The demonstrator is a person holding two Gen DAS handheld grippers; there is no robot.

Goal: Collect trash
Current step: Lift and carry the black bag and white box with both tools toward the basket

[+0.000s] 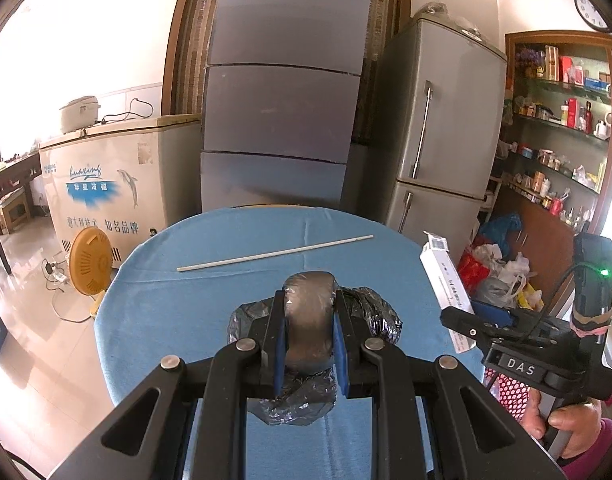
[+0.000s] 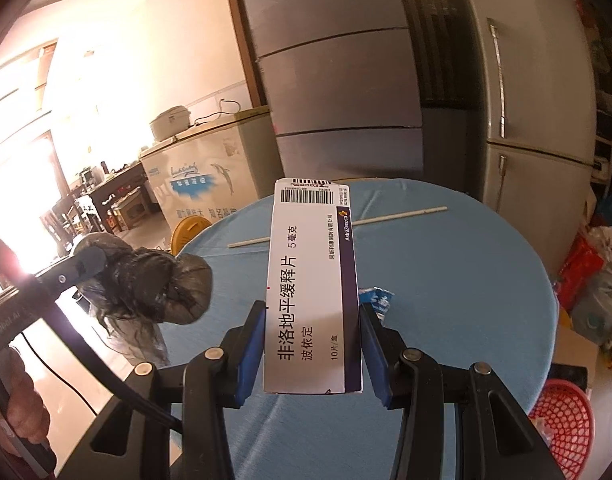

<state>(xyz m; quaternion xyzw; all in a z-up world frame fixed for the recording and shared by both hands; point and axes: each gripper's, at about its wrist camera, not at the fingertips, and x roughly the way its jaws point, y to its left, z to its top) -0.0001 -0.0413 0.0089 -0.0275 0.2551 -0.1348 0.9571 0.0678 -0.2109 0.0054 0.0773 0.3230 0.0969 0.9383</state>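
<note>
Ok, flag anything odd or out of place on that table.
A long white stick lies loose across the blue tablecloth, and a crumpled blue wrapper sits beside the right gripper. Nothing spilled.

One bag (image 1: 310, 320), one box (image 2: 312, 292), one stick (image 1: 273, 254), one wrapper (image 2: 378, 298).

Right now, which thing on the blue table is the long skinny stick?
Find the round blue table in front of the grey fridges. Near its far edge lies a thin white stick, flat and alone. It is straight and pale, unlike the crumpled black bag in the left claw.
</note>
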